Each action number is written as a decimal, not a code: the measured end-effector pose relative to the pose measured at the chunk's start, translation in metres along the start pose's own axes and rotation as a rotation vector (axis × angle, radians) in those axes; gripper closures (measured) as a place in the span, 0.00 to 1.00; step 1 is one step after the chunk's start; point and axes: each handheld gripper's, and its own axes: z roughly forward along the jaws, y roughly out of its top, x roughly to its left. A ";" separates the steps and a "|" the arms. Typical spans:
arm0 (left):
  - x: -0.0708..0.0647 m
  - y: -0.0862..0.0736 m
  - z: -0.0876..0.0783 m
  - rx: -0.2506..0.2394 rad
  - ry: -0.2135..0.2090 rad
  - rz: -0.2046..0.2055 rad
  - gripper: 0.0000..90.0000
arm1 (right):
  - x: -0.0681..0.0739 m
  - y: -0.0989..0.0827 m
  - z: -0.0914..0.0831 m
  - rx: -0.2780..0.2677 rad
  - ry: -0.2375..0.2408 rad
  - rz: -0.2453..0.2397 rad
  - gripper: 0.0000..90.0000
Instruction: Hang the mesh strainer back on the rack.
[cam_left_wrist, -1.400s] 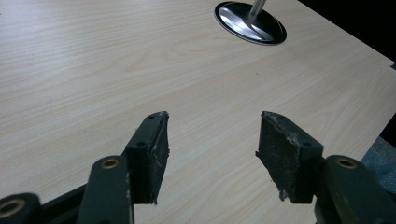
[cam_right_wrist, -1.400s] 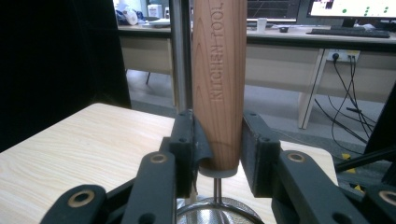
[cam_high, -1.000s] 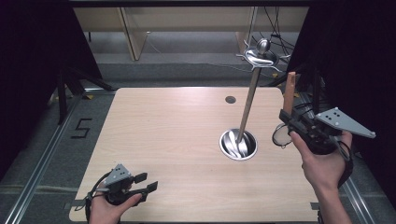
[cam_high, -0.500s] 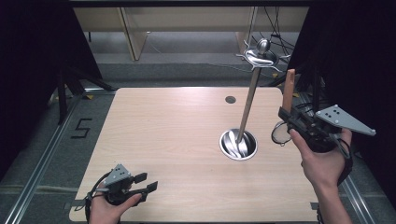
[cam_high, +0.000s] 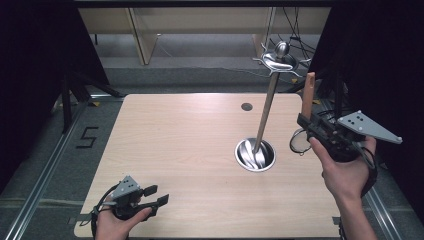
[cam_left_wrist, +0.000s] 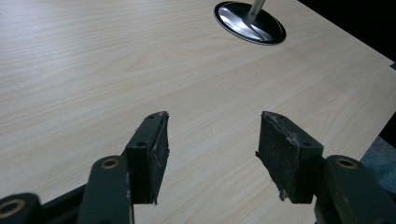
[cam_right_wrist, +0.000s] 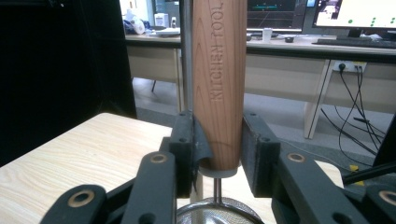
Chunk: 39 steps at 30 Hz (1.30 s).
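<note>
1. the right gripper (cam_high: 306, 121) hangs just off the table's right edge, its jaws clamped on the light brown wooden handle (cam_right_wrist: 219, 84) of a small metal mesh strainer (cam_right_wrist: 219, 212).
2. the handle stands upright between the pads, stamped "kitchen tool"; the strainer's round wire rim hangs just below the jaws.
3. in the high view the handle (cam_high: 308, 95) rises above the gripper, well right of the tall silver metal hanging stand (cam_high: 267, 107).
4. the stand's round shiny base (cam_high: 255, 155) rests right of centre on the pale wooden table (cam_high: 185, 145), its hooks at the top.
5. the left gripper (cam_high: 155, 196) lies low at the near left corner, its jaws parted over bare wood with nothing between them (cam_left_wrist: 210, 140).
</note>
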 end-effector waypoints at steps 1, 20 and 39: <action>0.000 0.000 0.000 0.000 0.000 0.000 0.47 | 0.000 0.000 0.000 0.000 0.000 0.000 0.77; -0.001 0.000 0.000 -0.003 0.002 -0.015 0.47 | 0.002 0.004 0.005 -0.009 0.021 -0.012 0.77; -0.001 -0.001 0.000 0.001 0.003 -0.015 0.47 | 0.001 0.006 0.010 -0.007 0.030 0.000 0.77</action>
